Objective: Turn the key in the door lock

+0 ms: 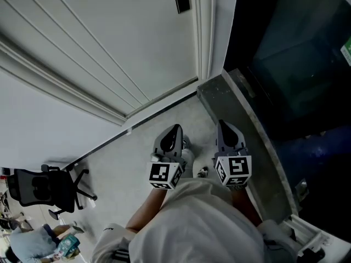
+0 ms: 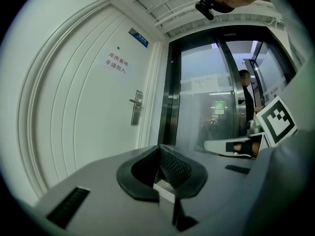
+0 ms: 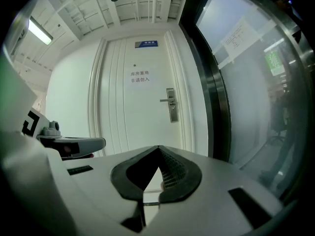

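- Straight ahead of both grippers stands a closed white door [image 1: 109, 43], well apart from them.
- On it, the door lock [image 3: 172, 104] is a dark upright plate with a lever handle [image 3: 165, 100]. It sits above the tips of the right gripper [image 3: 158, 148] and just to their right.
- That right gripper has its jaws pressed together with nothing between them, and it points nearly level at the door.
- Beside it, the left gripper [image 2: 160, 148] is likewise closed and empty; from it the door lock lies ahead, up and to the left.
- Both are carried side by side close to the person's body, probably because this is the approach and nothing needs gripping yet.
- No key can be made out at the door lock; it is too small to tell.
- To the right of the right gripper runs a dark glass wall [image 3: 246, 82].
- A printed sign [image 3: 140, 76] hangs on the door above the door lock.
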The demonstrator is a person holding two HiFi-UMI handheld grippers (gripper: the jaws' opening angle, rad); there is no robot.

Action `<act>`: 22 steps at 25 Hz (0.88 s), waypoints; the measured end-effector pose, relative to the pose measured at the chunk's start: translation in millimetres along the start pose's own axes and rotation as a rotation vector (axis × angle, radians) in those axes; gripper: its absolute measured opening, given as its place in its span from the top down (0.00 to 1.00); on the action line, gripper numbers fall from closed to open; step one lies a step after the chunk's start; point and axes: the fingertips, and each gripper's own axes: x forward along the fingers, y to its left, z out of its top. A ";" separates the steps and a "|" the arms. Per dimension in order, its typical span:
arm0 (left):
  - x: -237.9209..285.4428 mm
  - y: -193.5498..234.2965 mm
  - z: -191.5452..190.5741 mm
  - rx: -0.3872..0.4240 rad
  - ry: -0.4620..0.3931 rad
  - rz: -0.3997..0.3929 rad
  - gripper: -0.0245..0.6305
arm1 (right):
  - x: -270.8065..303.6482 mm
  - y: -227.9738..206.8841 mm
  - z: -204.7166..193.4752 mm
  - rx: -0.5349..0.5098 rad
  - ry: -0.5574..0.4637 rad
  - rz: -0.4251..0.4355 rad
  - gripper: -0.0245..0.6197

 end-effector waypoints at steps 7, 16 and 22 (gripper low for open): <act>72.2 37.1 8.5 -0.015 -0.010 -0.036 0.95 | 61.9 -23.0 12.5 -0.038 0.015 -0.053 0.97; 163.8 92.1 48.2 0.006 -0.061 -0.088 0.95 | 157.0 -39.6 53.4 -0.123 0.010 -0.112 0.97; 205.8 137.2 54.8 0.013 -0.040 -0.110 0.95 | 214.6 -33.4 70.5 -0.228 0.015 -0.145 0.97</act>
